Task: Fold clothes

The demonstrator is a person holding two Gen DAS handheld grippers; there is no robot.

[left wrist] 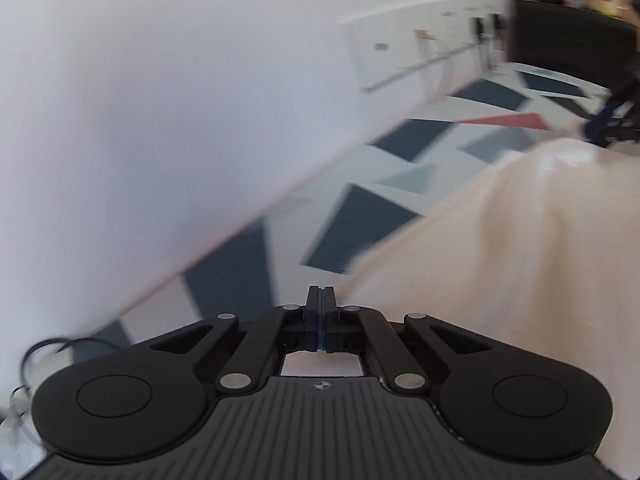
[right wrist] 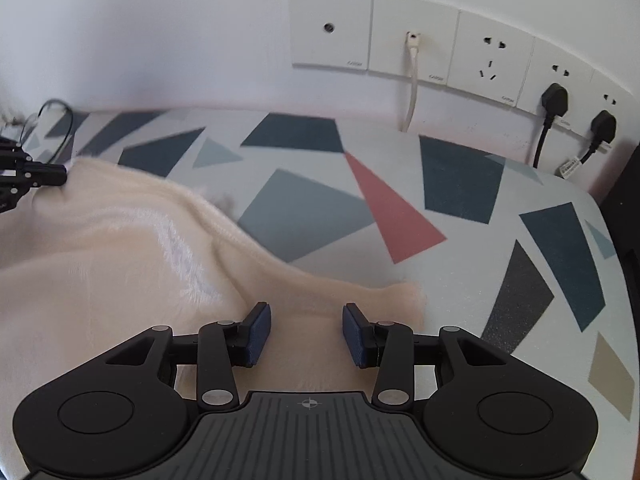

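the cream garment (right wrist: 120,264) lies rumpled on the patterned table (right wrist: 460,280), one edge trailing toward the wall sockets (right wrist: 412,40). the left gripper (left wrist: 320,300) is fully closed at the cloth's edge; whether it pinches fabric i cannot tell. the right gripper (right wrist: 306,334) hovers part open over a corner, holding nothing, likely lining up a grab.

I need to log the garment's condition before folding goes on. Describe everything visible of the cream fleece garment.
The cream fleece garment looks soft, fuzzy and slightly shiny, with a stitched hem along its wavy far edge. It lies spread and rumpled, not flat, on the geometric-patterned tablecloth, one corner pointing toward the right. The right gripper hangs over that part, fingers apart with cloth beneath them. The left gripper meets its far left edge, fingers together; whether cloth is pinched cannot be told.
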